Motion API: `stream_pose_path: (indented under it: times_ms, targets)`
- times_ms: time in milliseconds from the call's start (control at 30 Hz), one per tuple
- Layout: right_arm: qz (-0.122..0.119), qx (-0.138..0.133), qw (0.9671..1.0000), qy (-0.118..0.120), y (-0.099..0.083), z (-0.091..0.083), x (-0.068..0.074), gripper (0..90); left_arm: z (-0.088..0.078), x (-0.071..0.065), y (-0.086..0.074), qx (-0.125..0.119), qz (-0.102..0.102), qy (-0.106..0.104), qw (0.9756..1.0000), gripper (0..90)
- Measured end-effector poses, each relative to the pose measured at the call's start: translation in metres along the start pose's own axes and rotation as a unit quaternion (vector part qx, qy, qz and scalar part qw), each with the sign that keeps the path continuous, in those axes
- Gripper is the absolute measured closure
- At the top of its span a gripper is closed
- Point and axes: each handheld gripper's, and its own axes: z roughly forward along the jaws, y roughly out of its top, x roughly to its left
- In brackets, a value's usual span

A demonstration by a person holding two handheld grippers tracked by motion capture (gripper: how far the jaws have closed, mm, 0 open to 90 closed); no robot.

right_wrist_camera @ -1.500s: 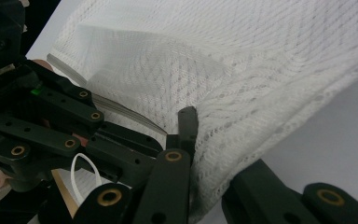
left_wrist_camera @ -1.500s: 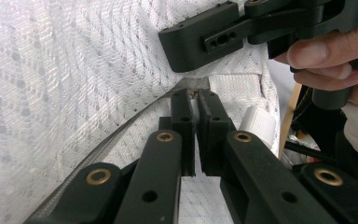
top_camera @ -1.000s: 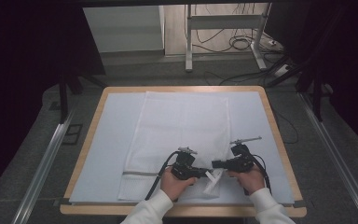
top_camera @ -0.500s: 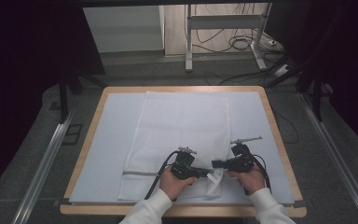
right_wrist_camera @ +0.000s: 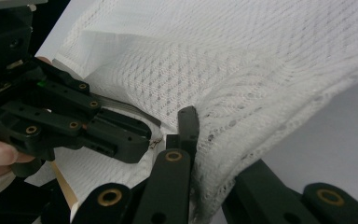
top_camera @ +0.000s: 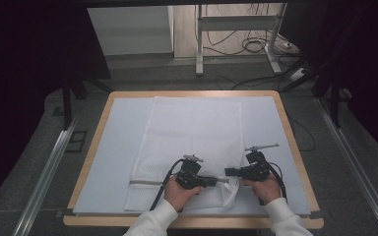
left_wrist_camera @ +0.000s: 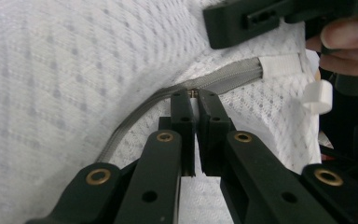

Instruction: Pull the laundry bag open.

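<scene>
A white mesh bag (top_camera: 192,132) lies flat on the pale blue mat (top_camera: 113,162), its grey zipper (top_camera: 145,182) running along the near edge. My left gripper (top_camera: 220,181) is shut on the zipper pull (left_wrist_camera: 193,93), with the zipper tape (left_wrist_camera: 223,84) curving away on both sides. My right gripper (top_camera: 229,172) faces it from the right, shut on the bag's lifted mesh corner (right_wrist_camera: 242,135). In the right gripper view, mesh drapes over one jaw of the right gripper (right_wrist_camera: 200,135). The left gripper (right_wrist_camera: 147,140) there nearly touches it. The right gripper (left_wrist_camera: 261,21) crosses the top of the left gripper view.
The mat covers a wooden table (top_camera: 295,147) whose front edge runs just below the hands. Metal rails (top_camera: 44,172) flank the table on the floor. Desk legs and loose cables (top_camera: 256,46) lie beyond the far edge. A white tab (left_wrist_camera: 282,65) ends the zipper.
</scene>
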Motion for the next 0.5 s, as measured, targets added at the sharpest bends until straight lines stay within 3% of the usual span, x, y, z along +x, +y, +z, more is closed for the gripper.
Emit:
stream_pose_path:
  times_ms: [500]
  targets:
    - [0.002,-0.004,1.0000,-0.002,-0.0001,-0.0009,-0.0004,88.6,-0.0091,0.0067,-0.0025,0.001,-0.006,0.005,1.0000,87.0]
